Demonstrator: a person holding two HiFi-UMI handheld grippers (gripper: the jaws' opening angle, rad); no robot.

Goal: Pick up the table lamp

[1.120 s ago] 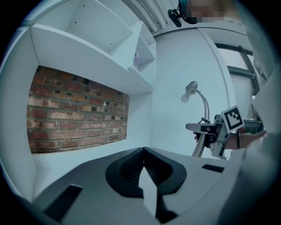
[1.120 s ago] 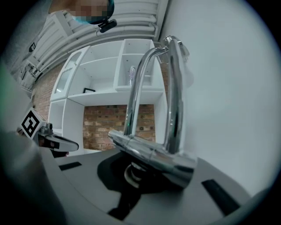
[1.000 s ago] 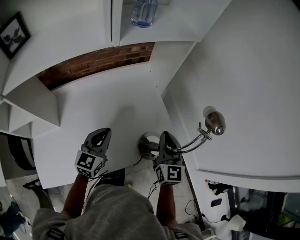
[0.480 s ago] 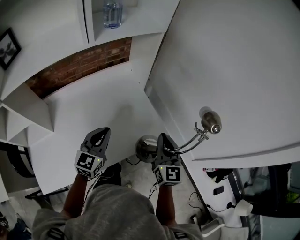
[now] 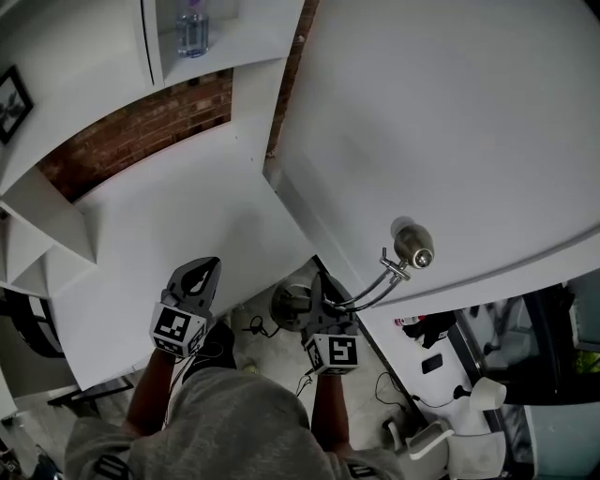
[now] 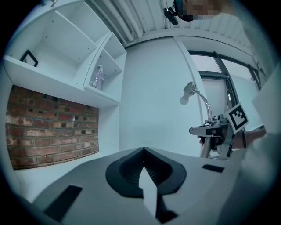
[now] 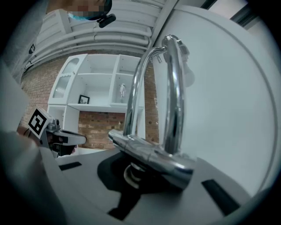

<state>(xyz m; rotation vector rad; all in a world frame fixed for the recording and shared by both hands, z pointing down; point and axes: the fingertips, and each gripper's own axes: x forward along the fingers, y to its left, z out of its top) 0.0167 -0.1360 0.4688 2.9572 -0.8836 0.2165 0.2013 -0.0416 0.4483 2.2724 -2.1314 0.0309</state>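
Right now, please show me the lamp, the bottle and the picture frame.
lamp [image 5: 413, 246], head view, on its metal shade
bottle [image 5: 193, 33], head view, on its clear body
picture frame [image 5: 11, 103], head view, on its middle

- White table [image 5: 169, 234] set against a brick wall [image 5: 141, 131].
- Shelf [image 5: 248, 42] above it: one bottle [image 5: 192, 28], upright.
- Left shelf compartment: picture frame [image 5: 11, 103].
- Floor [image 5: 267, 349]: loose cables [image 5: 251, 327] near the table edge.

left gripper [image 5: 203, 269]: jaws together, nothing between them, pointing ahead, roughly level
right gripper [image 5: 322, 283]: jaws clamped on table lamp [image 5: 373, 289], low on its stem
left forearm [image 5: 150, 394]: bare, stretched forward
right forearm [image 5: 323, 412]: bare, stretched forward, alongside the left
spacing: the 2 grippers side by side, apart
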